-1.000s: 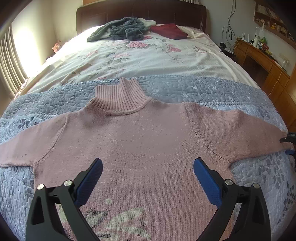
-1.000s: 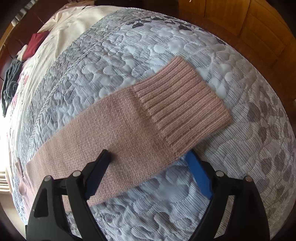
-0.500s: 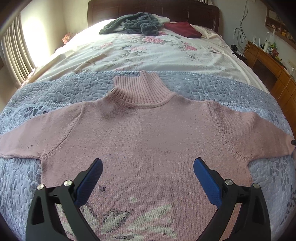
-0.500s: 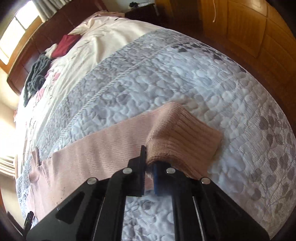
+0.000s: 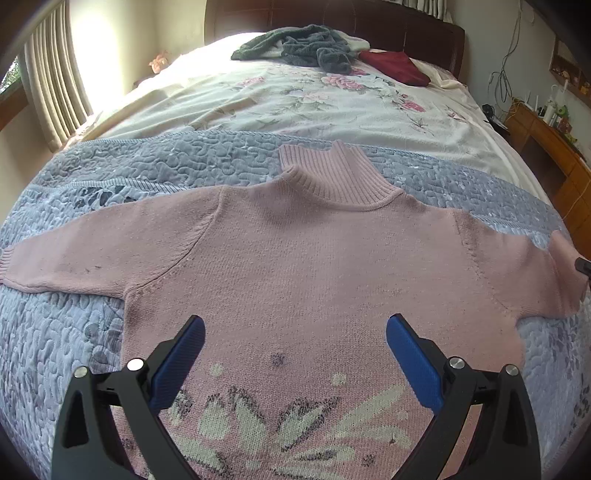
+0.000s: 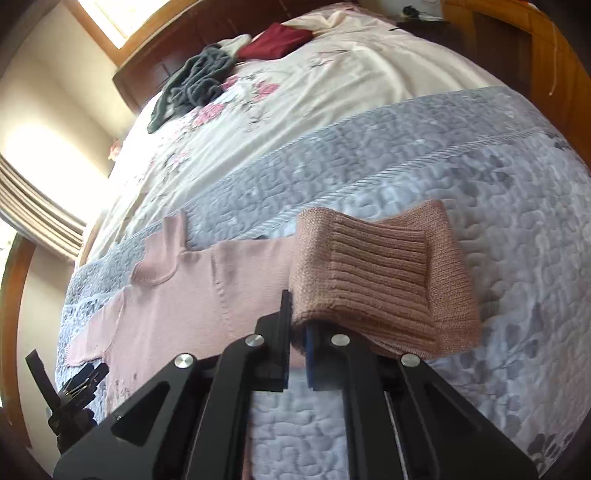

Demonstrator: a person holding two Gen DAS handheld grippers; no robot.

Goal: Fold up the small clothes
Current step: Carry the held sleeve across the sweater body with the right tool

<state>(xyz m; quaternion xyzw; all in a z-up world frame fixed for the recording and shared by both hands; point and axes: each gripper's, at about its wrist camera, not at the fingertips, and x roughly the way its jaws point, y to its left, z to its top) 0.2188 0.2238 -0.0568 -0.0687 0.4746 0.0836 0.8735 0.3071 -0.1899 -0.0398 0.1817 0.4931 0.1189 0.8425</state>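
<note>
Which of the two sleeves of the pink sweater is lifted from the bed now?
The sleeve gripped by the right tool: its ribbed cuff is raised and bent over. The other sleeve lies flat on the grey quilt, untouched.

Sweater [image 5: 314,266] flat on quilt [image 5: 74,332] at near end of bed [image 5: 295,107], collar [image 5: 332,177] toward headboard [image 5: 332,22], sleeves out to both sides. Left gripper [image 5: 295,354] over lower body of sweater, fingers wide apart. Right gripper [image 6: 297,332] pinches right cuff [image 6: 380,273], lifted and folded back above quilt. Clothes pile [image 5: 303,46] far end, by headboard. Desk [image 5: 546,140] right of bed.
</note>
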